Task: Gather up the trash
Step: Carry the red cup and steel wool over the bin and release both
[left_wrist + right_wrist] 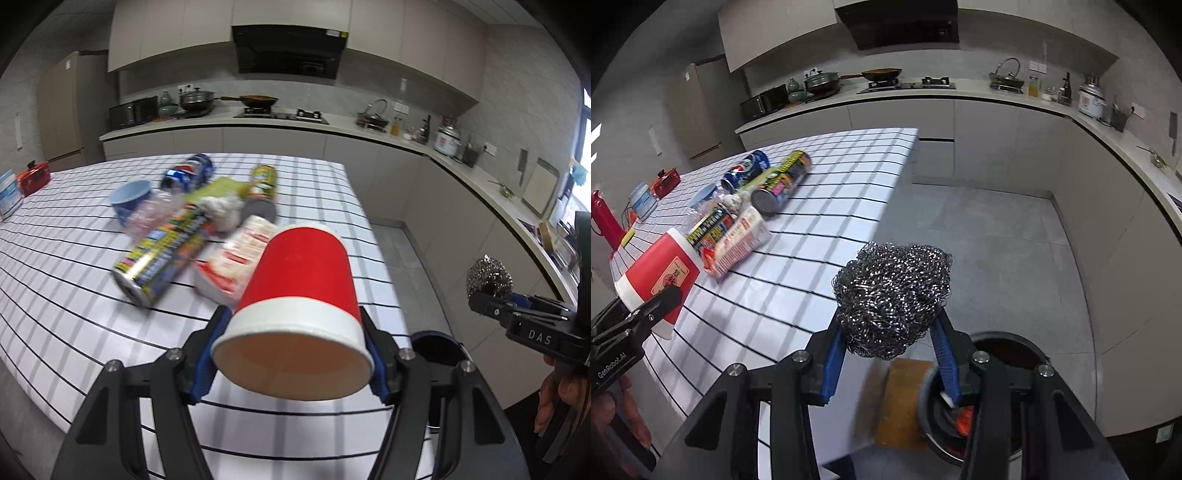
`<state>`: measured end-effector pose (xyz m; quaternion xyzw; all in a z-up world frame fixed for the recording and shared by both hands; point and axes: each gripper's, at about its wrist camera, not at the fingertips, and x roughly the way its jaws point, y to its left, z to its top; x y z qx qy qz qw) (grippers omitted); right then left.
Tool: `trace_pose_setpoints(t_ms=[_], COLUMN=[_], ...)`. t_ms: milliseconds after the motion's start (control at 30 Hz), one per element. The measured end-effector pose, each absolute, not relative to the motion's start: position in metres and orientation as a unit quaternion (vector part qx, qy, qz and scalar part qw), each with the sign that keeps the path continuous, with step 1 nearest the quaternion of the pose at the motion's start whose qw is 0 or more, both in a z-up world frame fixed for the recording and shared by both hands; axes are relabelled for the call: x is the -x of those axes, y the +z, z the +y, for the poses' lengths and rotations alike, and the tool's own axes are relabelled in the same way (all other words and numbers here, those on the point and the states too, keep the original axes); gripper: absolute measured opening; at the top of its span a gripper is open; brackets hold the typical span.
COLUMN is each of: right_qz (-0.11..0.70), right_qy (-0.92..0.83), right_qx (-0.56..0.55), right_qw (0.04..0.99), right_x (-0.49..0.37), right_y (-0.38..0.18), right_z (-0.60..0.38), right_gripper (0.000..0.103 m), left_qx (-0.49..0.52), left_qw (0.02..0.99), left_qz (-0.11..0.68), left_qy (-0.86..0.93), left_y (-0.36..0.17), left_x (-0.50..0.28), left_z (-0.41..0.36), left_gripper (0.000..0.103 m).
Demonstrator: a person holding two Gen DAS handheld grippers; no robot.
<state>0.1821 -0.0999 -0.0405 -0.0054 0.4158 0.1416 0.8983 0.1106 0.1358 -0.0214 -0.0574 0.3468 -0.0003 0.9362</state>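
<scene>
- At the far left of the right wrist view we see a red thermos (604,218) and a yellow sponge (628,233) at the table's edge; the left wrist view shows neither.
- Our left gripper (295,349) has its blue pads pressed on either side of a red paper cup (299,291), which is lifted above the checked table (55,295) and tipped with its open mouth toward the camera. We see nothing inside the cup.
- Only the right wrist view shows the printed label on that cup's side (661,275).
- On the table beyond lies the trash pile: a blue bowl (130,195) with nothing we can make out in it, a crushed clear plastic bottle (155,212), a blue soda can (188,171) on its side, a long yellow-and-blue can (162,253), a wad of white tissue (221,206), a red-and-white carton (236,258) and a green-yellow can (263,184).
- Our right gripper (890,328) is closed on a steel wool scrubber (894,291), holding it in the air off the table's right edge, over the floor.
- Below it stands a dark trash bin (1008,341). The right wrist view looks into it and shows something red-orange (962,424) at the bottom; the left wrist view catches only the rim (436,338).
- A brown cardboard piece (905,398) lies on the floor just beside the bin, visible only from the right wrist.
</scene>
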Motion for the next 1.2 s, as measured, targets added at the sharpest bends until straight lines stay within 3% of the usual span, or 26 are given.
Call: trace_pose_setpoints(t_ms=[567,1200], right_qz=[0.441,0.486], right_qy=[0.102,0.143], right_qx=[-0.003,0.052], right_qw=[0.892,0.861], right_x=[-0.161,-0.173], right_y=[-0.073,-0.176], right_z=[-0.220,-0.289], right_gripper=[0.047,0.047], left_qx=[0.024,0.021], left_qw=[0.929,0.892], left_qz=[0.365,0.442], left_qy=[-0.062,-0.094], left_y=[-0.040,-0.127], left_x=[-0.111,-0.130], left_z=[0.008,-0.100], left_gripper=[0.067,0.067])
